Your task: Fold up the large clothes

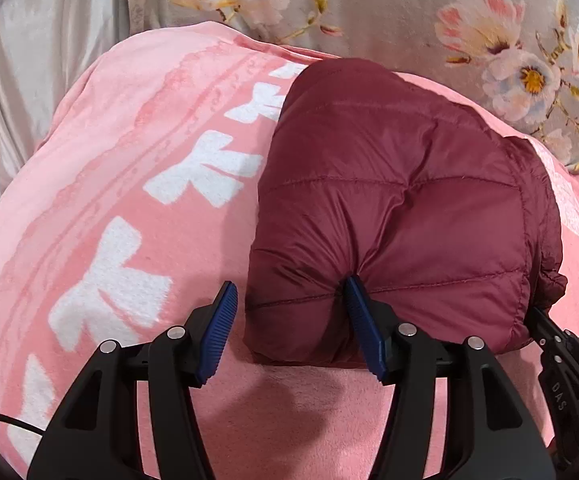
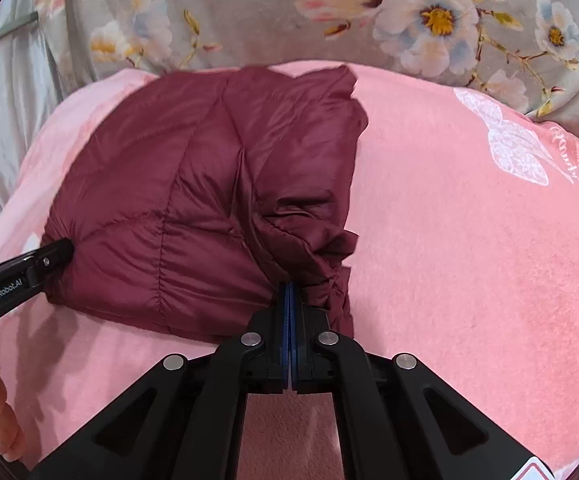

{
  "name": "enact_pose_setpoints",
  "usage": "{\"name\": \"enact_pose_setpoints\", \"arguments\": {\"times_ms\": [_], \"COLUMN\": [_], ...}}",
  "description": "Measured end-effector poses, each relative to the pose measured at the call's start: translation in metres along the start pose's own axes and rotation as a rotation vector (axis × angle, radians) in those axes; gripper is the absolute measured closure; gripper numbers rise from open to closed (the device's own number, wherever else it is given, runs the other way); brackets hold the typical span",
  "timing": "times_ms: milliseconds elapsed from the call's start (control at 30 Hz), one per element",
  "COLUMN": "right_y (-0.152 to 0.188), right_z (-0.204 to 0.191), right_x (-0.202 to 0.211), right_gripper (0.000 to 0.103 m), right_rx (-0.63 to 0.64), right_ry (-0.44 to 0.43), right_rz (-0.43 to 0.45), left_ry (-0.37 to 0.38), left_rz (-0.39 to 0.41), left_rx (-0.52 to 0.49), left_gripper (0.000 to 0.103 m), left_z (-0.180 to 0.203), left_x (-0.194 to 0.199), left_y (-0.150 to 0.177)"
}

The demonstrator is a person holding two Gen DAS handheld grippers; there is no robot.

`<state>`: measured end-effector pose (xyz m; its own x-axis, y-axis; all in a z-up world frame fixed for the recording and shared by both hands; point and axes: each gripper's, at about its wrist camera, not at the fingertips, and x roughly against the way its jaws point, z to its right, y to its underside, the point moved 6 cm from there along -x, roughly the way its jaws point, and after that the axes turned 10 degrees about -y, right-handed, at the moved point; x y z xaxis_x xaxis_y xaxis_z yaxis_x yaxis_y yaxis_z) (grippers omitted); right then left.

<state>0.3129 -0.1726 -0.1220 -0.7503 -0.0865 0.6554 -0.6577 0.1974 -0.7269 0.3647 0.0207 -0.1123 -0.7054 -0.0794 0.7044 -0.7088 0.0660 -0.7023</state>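
left wrist view: a maroon quilted puffer jacket (image 1: 401,208), folded into a thick bundle, fills the centre and right of the frame. it lies on a pink blanket (image 1: 121,184) with white shapes down the left side. a grey floral bedcover (image 1: 409,16) crosses the top. the left gripper (image 1: 289,312) rises from the bottom edge, its jaws wide apart. one blue pad presses into the bundle's near edge and dents it; the other pad sits beside the bundle over bare blanket. part of the right gripper (image 1: 561,356) shows at the lower right, against the bundle's corner.

right wrist view: the jacket sits left of centre on the blanket, its loose crumpled layers facing right. the right gripper comes up from the bottom centre, jaws pressed together, with rumpled jacket fabric bunched at the tips; it looks pinched, but the contact is partly hidden. the left gripper's black finger touches the bundle at the left edge.

the jacket looks light, soft and springy with a slick shell, so it would likely slip and puff open. gripping several layers at a stitched seam or edge seems safest. sleeves, zip and collar are hidden inside the fold.
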Motion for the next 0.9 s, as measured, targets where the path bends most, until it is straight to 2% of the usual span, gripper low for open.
{"name": "enact_pose_setpoints", "arguments": {"times_ms": [233, 633, 733, 800, 833, 900], "right_y": [0.004, 0.005, 0.005, 0.005, 0.008, 0.022], "right_z": [0.002, -0.001, 0.000, 0.004, 0.007, 0.008], "right_x": [-0.005, -0.007, -0.006, 0.005, 0.014, 0.046], "right_gripper": [0.103, 0.103, 0.103, 0.103, 0.098, 0.071], "right_rx": [-0.012, 0.000, -0.011, -0.041, -0.055, -0.071], "right_ry": [-0.010, 0.008, -0.004, -0.028, -0.029, -0.040], "right_rz": [-0.017, -0.017, -0.008, 0.029, 0.041, 0.080], "left_ry": [-0.011, -0.024, -0.030, -0.007, -0.005, 0.003], "left_rz": [0.034, 0.043, 0.062, 0.080, 0.085, 0.104], "left_rx": [-0.017, -0.039, -0.023, 0.000, 0.008, 0.019], "left_gripper": [0.042, 0.042, 0.037, 0.036, 0.036, 0.033], "left_z": [0.004, 0.011, 0.008, 0.004, 0.001, -0.009], "left_x": [-0.010, -0.017, -0.014, -0.007, -0.002, 0.021], "left_y": [0.008, 0.010, 0.009, 0.009, 0.011, 0.024]}}
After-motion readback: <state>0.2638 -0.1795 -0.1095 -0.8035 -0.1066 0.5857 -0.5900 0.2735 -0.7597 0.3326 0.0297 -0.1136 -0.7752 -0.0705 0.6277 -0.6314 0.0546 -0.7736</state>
